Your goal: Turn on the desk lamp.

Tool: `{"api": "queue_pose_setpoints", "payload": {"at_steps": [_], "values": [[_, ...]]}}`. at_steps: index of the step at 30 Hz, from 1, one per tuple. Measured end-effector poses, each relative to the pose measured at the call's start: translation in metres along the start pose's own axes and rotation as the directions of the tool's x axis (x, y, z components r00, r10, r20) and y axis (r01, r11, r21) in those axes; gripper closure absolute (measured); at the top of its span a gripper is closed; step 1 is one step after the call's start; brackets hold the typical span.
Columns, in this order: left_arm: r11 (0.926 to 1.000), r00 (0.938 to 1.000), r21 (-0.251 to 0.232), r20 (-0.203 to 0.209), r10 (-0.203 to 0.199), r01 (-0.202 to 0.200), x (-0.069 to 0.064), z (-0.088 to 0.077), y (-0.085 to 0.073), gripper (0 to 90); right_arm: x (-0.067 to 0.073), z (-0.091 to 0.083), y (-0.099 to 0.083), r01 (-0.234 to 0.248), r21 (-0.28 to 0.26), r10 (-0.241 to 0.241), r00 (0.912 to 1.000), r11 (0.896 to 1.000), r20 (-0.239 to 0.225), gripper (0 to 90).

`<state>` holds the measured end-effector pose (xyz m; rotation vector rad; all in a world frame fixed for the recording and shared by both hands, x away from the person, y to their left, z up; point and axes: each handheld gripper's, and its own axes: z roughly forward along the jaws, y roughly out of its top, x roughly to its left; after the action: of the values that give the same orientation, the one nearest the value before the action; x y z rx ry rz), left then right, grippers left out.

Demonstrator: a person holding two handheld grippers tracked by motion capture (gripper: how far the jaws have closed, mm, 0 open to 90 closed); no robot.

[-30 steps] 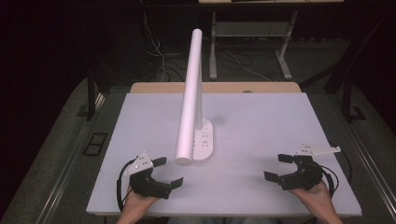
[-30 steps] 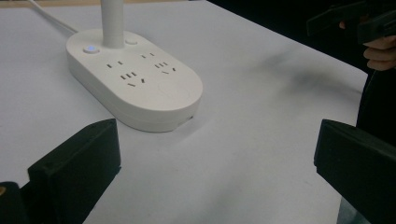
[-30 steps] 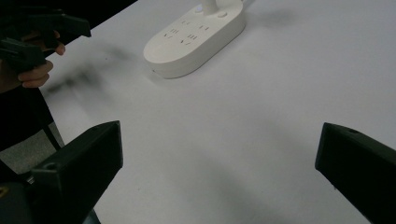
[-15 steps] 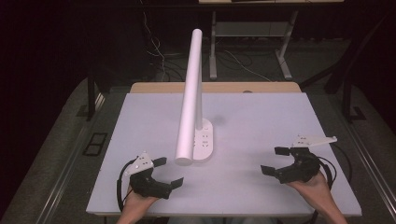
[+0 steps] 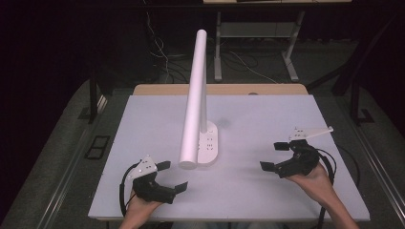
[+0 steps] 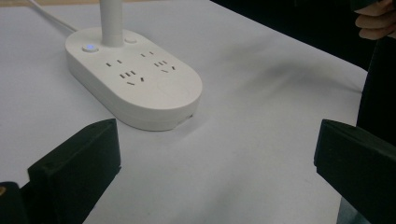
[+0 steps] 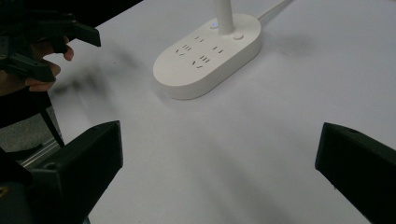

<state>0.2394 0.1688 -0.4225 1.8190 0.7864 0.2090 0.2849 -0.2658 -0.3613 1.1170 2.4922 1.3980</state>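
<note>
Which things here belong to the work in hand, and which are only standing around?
In the work:
- white desk lamp with an oval socket base and long tube head
- left claw, open
- right claw, open

Only around:
- white table top
- wooden board at its far edge
- metal desk legs and loose cables behind

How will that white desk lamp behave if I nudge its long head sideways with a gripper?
The lamp looks top-heavy: its long tube head overhangs the oval base, so it may tip or pivot rather than slide. The smooth plastic base on the smooth table probably slips easily. The cord behind could tug back a little.
</note>
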Motion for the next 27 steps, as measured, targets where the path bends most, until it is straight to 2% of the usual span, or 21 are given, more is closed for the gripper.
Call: {"api": "queue_pose_setpoints", "payload": {"at_steps": [10, 27], "values": [[1.0000, 1.0000, 0.003, 0.000, -0.001, 0.001, -0.001, 0.001, 0.000, 0.0, -0.006, 0.012, 0.013, 0.004, 0.014, -0.004, 1.0000, 1.000, -0.009, 0.5], [1.0000, 1.0000, 0.000, 0.002, 0.000, 0.000, -0.001, 0.000, 0.000, 0.0, -0.011, 0.034, 0.042, 0.042, 0.039, -0.042, 0.9990, 0.998, -0.015, 0.6]]}}
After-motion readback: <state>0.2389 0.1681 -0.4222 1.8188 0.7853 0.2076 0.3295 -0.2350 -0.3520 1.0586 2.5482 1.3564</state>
